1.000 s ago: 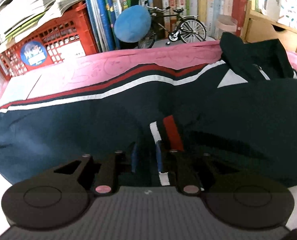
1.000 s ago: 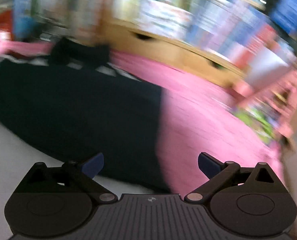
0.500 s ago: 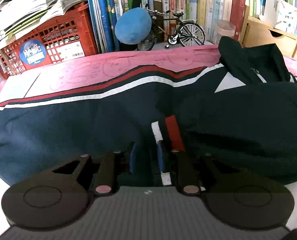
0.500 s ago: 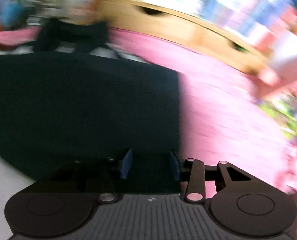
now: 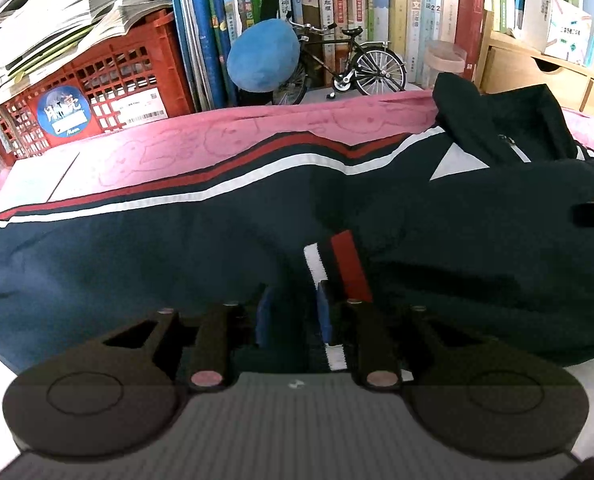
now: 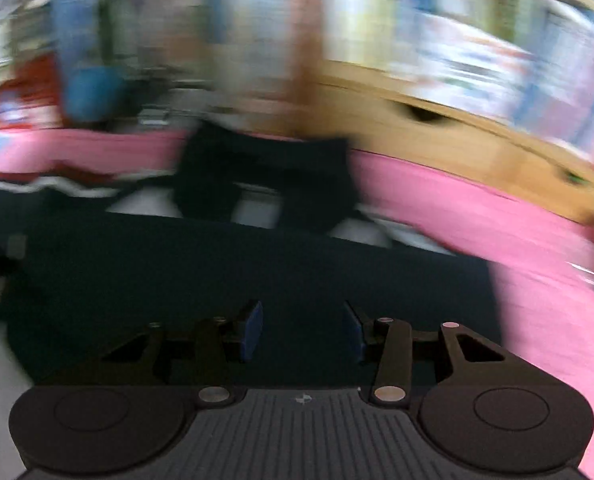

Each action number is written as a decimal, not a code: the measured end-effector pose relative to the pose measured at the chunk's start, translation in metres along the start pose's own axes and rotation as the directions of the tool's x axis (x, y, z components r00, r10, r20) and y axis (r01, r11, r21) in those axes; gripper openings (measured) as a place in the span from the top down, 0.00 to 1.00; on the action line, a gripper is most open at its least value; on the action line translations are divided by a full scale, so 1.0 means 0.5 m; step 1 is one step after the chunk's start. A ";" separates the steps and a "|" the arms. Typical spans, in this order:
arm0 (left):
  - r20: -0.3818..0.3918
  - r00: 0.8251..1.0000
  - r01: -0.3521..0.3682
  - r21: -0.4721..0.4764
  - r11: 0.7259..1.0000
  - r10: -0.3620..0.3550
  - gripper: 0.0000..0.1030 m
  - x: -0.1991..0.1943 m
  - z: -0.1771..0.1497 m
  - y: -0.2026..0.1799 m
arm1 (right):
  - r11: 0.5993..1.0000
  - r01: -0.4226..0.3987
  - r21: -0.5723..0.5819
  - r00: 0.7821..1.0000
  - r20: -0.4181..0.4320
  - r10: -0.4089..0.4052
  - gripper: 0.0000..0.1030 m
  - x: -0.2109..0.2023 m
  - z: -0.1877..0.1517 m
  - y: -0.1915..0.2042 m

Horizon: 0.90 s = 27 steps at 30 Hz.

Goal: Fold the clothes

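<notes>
A dark navy jacket with red and white stripes lies spread on a pink cloth. Its right side is folded over the body, and a striped cuff shows in the middle. My left gripper is shut on the jacket's near edge beside that cuff. The right wrist view is motion-blurred. There my right gripper sits over the jacket with its jaws partly closed around dark fabric. The collar lies beyond it.
Behind the cloth stand a red crate with papers, a row of books, a blue plush ball, a model bicycle and a wooden drawer unit. The pink cloth extends to the right of the jacket.
My right gripper went from wide open to nearly shut over the jacket's right edge and has swung left across the jacket. My left gripper has stayed shut on the fabric, barely moving.
</notes>
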<state>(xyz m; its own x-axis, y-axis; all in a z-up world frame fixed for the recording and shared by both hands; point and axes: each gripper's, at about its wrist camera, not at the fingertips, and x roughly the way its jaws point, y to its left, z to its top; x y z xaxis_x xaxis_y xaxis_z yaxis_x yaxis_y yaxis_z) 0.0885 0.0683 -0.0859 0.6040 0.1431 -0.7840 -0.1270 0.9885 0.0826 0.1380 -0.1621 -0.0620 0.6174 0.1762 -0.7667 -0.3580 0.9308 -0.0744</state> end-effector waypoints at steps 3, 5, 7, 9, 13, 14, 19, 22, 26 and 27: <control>0.006 1.000 0.009 0.002 1.000 -0.009 0.75 0.000 -0.002 0.004 | 0.997 -0.065 -0.042 0.997 0.028 0.067 0.57 0.046 0.015 0.068; 0.011 1.000 0.012 0.011 1.000 -0.012 0.75 -0.001 -0.003 0.005 | 0.998 -0.061 -0.033 0.998 0.024 0.062 0.57 0.072 0.020 0.065; 0.017 1.000 0.013 0.020 1.000 -0.014 0.74 -0.001 -0.004 0.005 | 1.000 -0.023 0.001 0.999 0.045 0.023 0.56 0.087 0.018 0.020; 0.018 1.000 0.014 0.028 1.000 -0.015 0.74 -0.001 -0.004 0.005 | 0.998 0.036 0.046 0.998 0.047 -0.038 0.55 0.092 0.023 -0.042; 0.026 1.000 0.013 0.049 0.999 -0.014 0.74 -0.001 -0.005 0.000 | 0.965 0.213 0.154 0.975 0.037 -0.221 0.38 0.090 0.012 -0.180; 0.027 1.000 0.011 0.055 0.998 -0.013 0.74 -0.001 -0.005 -0.001 | 0.958 0.221 0.184 0.972 0.038 -0.232 0.26 0.080 0.014 -0.196; 0.026 1.000 0.000 0.062 0.998 -0.002 0.74 -0.001 -0.005 -0.005 | 0.907 0.261 0.331 0.957 0.039 -0.289 0.48 0.027 0.020 -0.276; 0.024 1.000 0.002 0.044 0.999 -0.003 0.74 0.000 -0.005 -0.003 | 0.865 0.280 0.416 0.946 0.035 -0.323 0.46 -0.004 0.025 -0.324; 0.006 1.000 0.018 -0.011 1.000 -0.018 0.73 0.002 -0.001 0.008 | 0.871 0.319 0.374 0.944 -0.043 -0.327 0.46 -0.042 -0.060 -0.299; 0.000 1.000 0.023 -0.027 0.999 -0.023 0.73 0.003 0.001 0.011 | 0.877 0.328 0.351 0.943 -0.068 -0.326 0.46 -0.052 -0.088 -0.286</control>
<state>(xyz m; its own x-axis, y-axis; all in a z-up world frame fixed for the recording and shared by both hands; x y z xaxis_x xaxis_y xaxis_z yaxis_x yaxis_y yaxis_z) 0.0891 0.0741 -0.0862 0.6065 0.1204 -0.7860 -0.1344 0.9898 0.0479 0.1424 -0.3139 -0.0597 0.6513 -0.1590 -0.7420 0.1348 0.9865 -0.0930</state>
